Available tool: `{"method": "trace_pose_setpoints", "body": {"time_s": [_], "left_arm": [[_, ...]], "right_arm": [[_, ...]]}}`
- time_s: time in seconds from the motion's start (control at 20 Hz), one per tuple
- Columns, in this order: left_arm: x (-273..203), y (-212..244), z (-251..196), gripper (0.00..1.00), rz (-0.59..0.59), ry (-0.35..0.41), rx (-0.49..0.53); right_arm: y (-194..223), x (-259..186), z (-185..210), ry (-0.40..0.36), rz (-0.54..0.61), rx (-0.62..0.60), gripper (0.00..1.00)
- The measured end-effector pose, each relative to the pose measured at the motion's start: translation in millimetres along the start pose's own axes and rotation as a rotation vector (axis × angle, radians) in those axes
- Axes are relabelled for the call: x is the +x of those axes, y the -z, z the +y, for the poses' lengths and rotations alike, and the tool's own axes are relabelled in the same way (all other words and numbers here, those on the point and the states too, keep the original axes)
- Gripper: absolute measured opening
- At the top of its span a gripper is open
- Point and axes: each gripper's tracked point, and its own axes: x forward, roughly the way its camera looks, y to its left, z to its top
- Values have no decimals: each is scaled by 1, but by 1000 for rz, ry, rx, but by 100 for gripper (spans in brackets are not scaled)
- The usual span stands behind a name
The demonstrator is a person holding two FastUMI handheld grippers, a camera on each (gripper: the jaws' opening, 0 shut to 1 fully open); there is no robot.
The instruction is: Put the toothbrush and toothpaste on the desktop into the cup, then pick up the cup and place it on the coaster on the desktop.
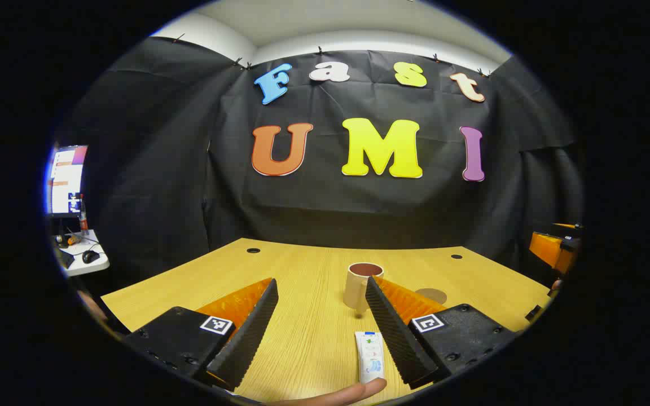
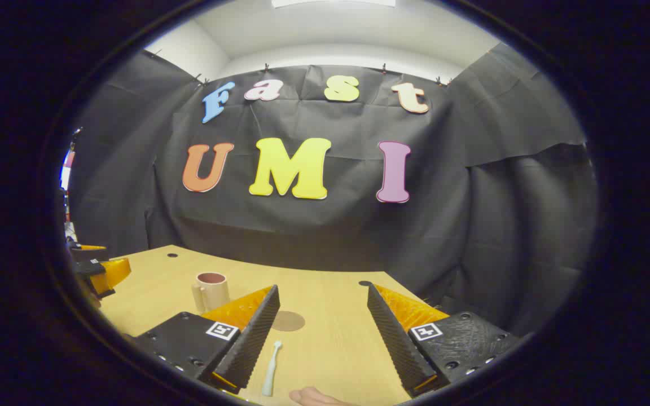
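Note:
A beige cup [image 1: 360, 285] with a dark red inside stands upright on the wooden desktop [image 1: 302, 293], just beyond my right-hand finger in the left gripper view. A white toothpaste tube [image 1: 370, 356] lies flat close in front, between my fingers. My left gripper [image 1: 320, 293] is open and holds nothing. In the right gripper view a pale toothbrush [image 2: 271, 361] lies on the desktop [image 2: 330, 338] between my fingers, and a round brown coaster [image 2: 287, 321] sits just beyond. The cup [image 2: 211, 290] stands to the left. My right gripper [image 2: 322, 299] is open and holds nothing.
The coaster [image 1: 432, 295] shows right of the cup in the left gripper view. A fingertip [image 1: 353, 392] pokes in at the bottom edge. A side table with a monitor [image 1: 67, 180] stands far left. The other gripper [image 2: 96, 270] shows at the left edge of the right gripper view.

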Motion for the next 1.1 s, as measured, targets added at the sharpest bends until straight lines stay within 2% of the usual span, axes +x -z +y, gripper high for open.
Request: {"method": "trace_pose_setpoints", "body": {"time_s": [0.1, 0.4, 0.65, 0.7, 0.8, 1.1], "left_arm": [[0, -5, -5, 99, -12, 8, 24], [-5, -22, -16, 99, -63, 3, 76], [-6, -29, -19, 98, -78, -4, 74], [-4, -31, -16, 99, -82, -13, 81], [-1, -29, -14, 99, -70, -21, 92], [0, -18, -17, 99, -38, 5, 70]], "right_arm": [[-1, -1, -5, 16, -11, -25, 95], [7, 0, 5, -5, -4, -59, 94], [16, 2, 1, -21, 29, -28, 95], [16, 3, -1, -15, 24, -24, 96], [18, 7, -10, 11, 29, -21, 94], [26, 7, -9, -1, 61, 17, 96]]}}
